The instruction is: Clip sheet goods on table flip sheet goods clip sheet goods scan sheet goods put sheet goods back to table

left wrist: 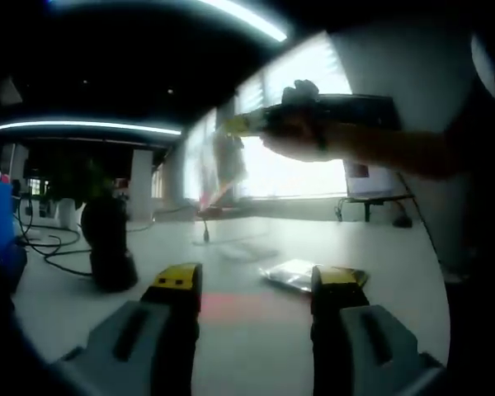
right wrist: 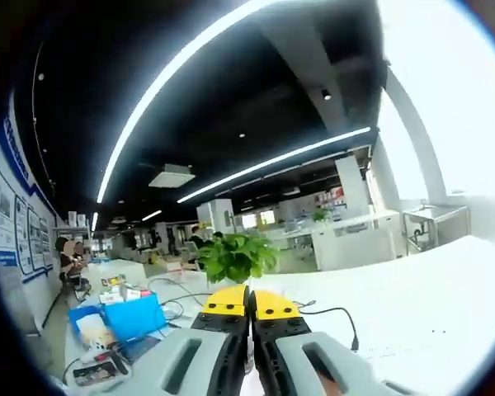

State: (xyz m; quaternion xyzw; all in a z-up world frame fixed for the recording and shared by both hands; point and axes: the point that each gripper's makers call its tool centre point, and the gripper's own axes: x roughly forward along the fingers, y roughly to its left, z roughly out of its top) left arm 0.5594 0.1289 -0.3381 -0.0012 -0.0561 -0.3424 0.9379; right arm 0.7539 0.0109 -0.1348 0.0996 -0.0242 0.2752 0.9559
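A shiny, silvery sheet packet (left wrist: 299,274) lies flat on the white table (left wrist: 256,346), just beyond my left gripper's right jaw. My left gripper (left wrist: 256,285) hovers low over the table, open, with nothing between its yellow-tipped jaws. A faint red glow (left wrist: 231,305) falls on the table between them. A hand holds my right gripper (left wrist: 241,124) high above the table, its yellow tip pointing left. In the right gripper view, my right gripper (right wrist: 249,304) has its jaws pressed together, aimed out across the room, and nothing shows past the tips.
A dark, rounded object (left wrist: 107,243) stands on the table at the left, with black cables (left wrist: 49,247) beyond it. A small upright item (left wrist: 206,227) stands mid-table. A potted plant (right wrist: 235,257), a blue box (right wrist: 128,318) and a cable (right wrist: 334,313) lie ahead of the right gripper.
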